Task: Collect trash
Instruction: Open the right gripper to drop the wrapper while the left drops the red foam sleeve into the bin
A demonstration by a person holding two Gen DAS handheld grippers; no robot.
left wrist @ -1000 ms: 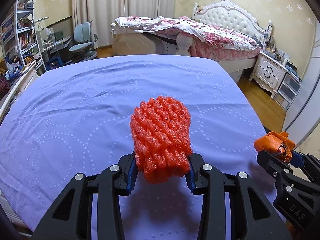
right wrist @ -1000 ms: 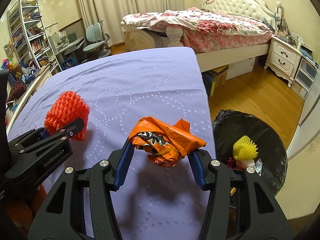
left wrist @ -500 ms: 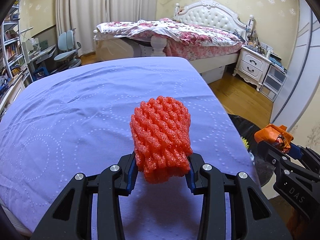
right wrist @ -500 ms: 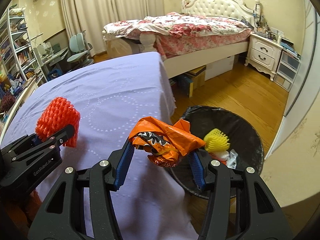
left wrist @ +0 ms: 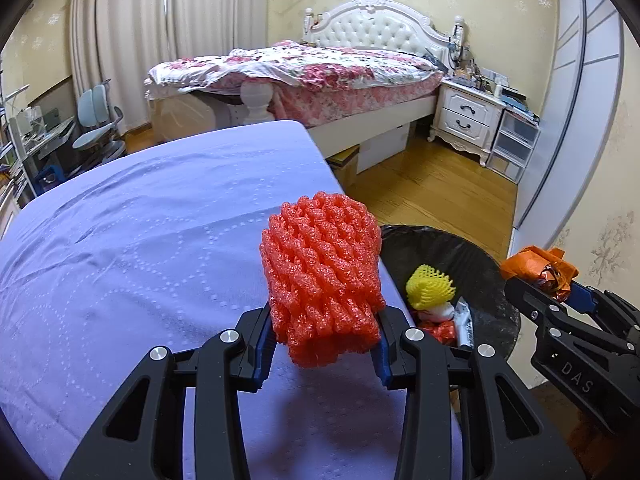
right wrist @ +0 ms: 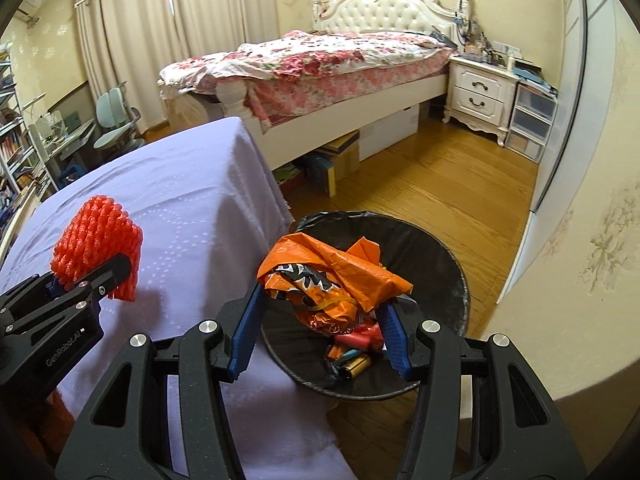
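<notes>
My left gripper (left wrist: 324,342) is shut on a red foam fruit net (left wrist: 322,278), held above the right edge of the purple-covered table (left wrist: 140,248). My right gripper (right wrist: 326,328) is shut on a crumpled orange plastic wrapper (right wrist: 328,276), which hangs over the black-lined trash bin (right wrist: 440,248). In the left wrist view the bin (left wrist: 468,256) stands on the floor right of the table, with a yellow foam net (left wrist: 430,286) and other scraps inside; the right gripper (left wrist: 560,284) with its orange wrapper (left wrist: 538,264) shows at the right edge. The red net (right wrist: 98,244) shows at left in the right wrist view.
A bed with a floral cover (right wrist: 320,60) stands behind the table, boxes under it. A white nightstand (right wrist: 480,88) and plastic drawers (right wrist: 532,120) line the right wall. A desk chair (left wrist: 96,120) and shelves are at far left. Wooden floor (right wrist: 440,184) surrounds the bin.
Both grippers have swung to the right with their loads. The bin has come from the view's edge to beneath the orange wrapper, and it now shows beside the red net.
</notes>
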